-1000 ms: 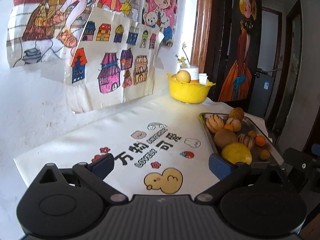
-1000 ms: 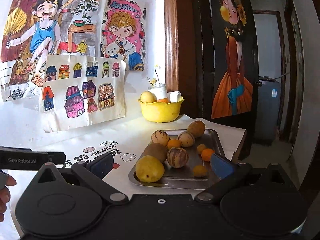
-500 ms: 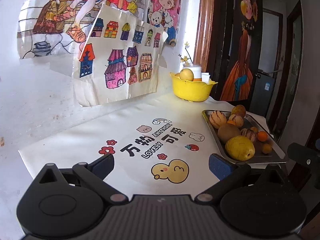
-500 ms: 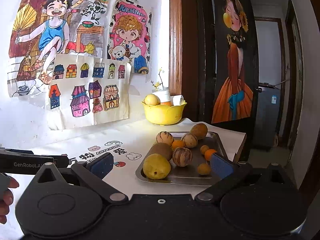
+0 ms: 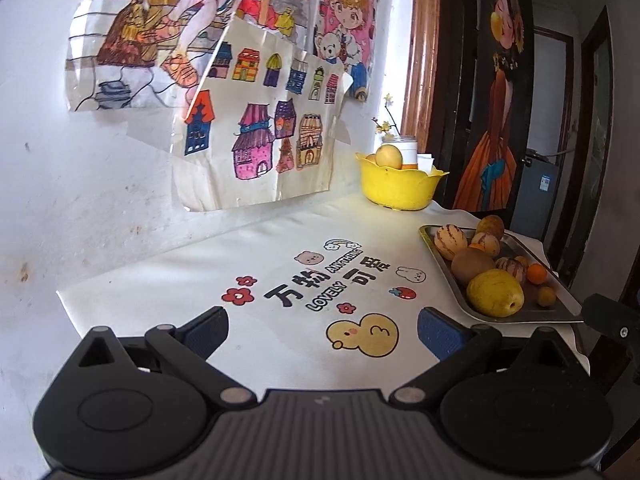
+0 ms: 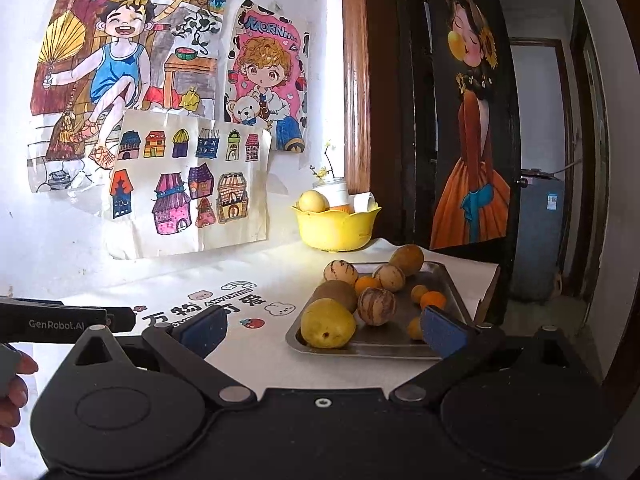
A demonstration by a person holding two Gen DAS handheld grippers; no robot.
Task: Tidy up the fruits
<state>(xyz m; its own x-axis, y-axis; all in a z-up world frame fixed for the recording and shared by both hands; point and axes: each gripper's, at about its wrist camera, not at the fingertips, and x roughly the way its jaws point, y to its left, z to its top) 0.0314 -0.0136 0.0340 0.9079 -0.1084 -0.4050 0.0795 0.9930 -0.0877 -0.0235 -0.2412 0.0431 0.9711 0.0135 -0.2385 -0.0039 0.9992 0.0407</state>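
Note:
A steel tray [image 6: 440,276] on the right of the table holds several fruits: a big yellow one [image 6: 327,323], a brown one [image 6: 335,294], striped ones [image 6: 376,306] and small orange ones [image 6: 433,300]. The tray also shows in the left wrist view [image 5: 516,244]. A yellow bowl [image 6: 336,228] with a pale fruit [image 6: 312,202] stands at the back by the wall; it shows in the left wrist view too [image 5: 398,188]. My left gripper [image 5: 322,330] is open and empty above the printed cloth. My right gripper [image 6: 322,326] is open and empty, just in front of the tray.
A white cloth with printed cartoons [image 5: 332,280] covers the table. Drawings [image 6: 188,184] hang on the wall behind. A white jar with a twig [image 6: 334,188] stands behind the bowl. A dark door [image 6: 472,120] is right of the table. The left gripper's body [image 6: 60,320] shows at the right view's left.
Both grippers have pulled back and risen a little, so tray and bowl look farther off. The left view has swung slightly right. Both stay open and empty.

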